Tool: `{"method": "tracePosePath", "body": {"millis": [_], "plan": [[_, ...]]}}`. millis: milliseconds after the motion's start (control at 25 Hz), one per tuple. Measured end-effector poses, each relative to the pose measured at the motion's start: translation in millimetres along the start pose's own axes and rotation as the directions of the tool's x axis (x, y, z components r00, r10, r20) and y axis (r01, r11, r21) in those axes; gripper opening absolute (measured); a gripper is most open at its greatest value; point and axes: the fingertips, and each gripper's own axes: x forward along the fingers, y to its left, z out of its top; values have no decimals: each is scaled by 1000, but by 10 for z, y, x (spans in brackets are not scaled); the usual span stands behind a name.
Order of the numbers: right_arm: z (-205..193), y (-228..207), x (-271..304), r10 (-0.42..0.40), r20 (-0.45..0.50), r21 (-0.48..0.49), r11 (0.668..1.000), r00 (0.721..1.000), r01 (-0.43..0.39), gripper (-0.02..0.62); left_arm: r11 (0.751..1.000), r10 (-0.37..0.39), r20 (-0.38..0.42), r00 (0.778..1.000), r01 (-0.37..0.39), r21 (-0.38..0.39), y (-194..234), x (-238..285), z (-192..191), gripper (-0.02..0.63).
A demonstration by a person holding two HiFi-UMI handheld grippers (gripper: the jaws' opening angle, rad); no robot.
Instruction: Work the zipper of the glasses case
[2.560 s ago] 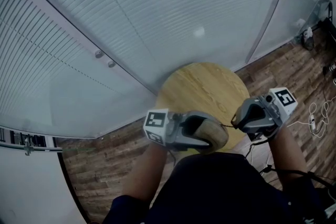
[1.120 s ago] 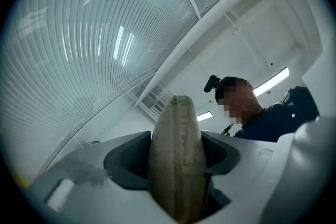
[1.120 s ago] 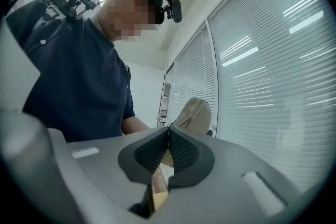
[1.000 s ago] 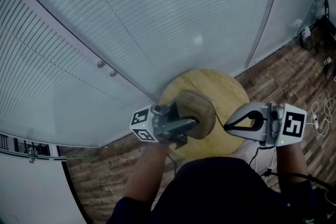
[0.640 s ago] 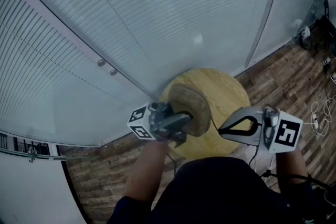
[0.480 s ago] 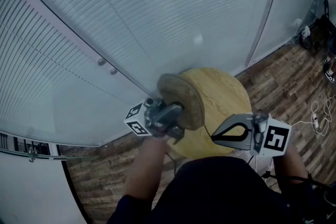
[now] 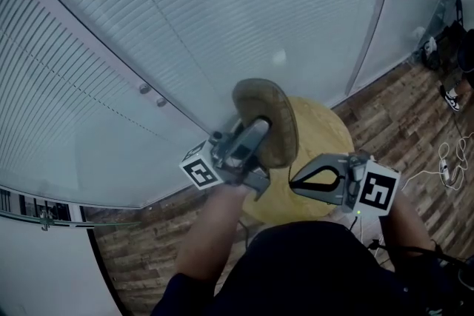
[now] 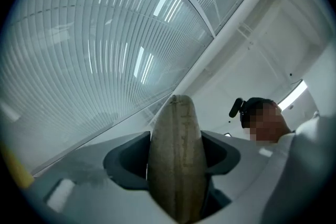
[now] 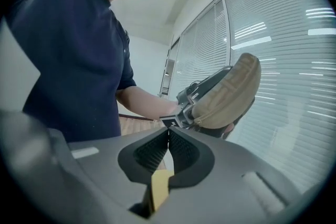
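Left tongs (image 7: 257, 132) are clenched on the glasses case (image 7: 274, 111). They grip its lower end, so the tan shell stands up on edge, held in the air above the round wooden desk (image 7: 322, 131) and clear of it. Right tongs (image 7: 294, 180) are squeezed fully together, their tips just beside the case's bottom edge. There may be a zipper pull pinched between them, but it's too small for me to tell. Slatted blinds (image 7: 222, 11) fill the wall beyond.
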Motion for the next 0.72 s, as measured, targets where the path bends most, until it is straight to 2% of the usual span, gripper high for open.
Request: {"method": "tracePosePath", "body": {"millis": [200, 440, 600, 720], "plan": [[-49, -7, 101, 2, -44, -79, 997, 999, -5, 11, 999, 25, -28, 999, -24, 38, -42, 98, -72, 288], [31, -53, 348, 28, -50, -175, 984, 998, -37, 11, 999, 44, 48, 998, -42, -31, 48, 28, 35, 288], [-63, -167, 416, 13, -64, -164, 986, 998, -24, 11, 992, 126, 58, 990, -125, -19, 197, 6, 70, 288], [-145, -185, 437, 27, -72, -143, 989, 997, -37, 11, 989, 144, 36, 989, -144, 10, 258, -4, 31, 288]]}}
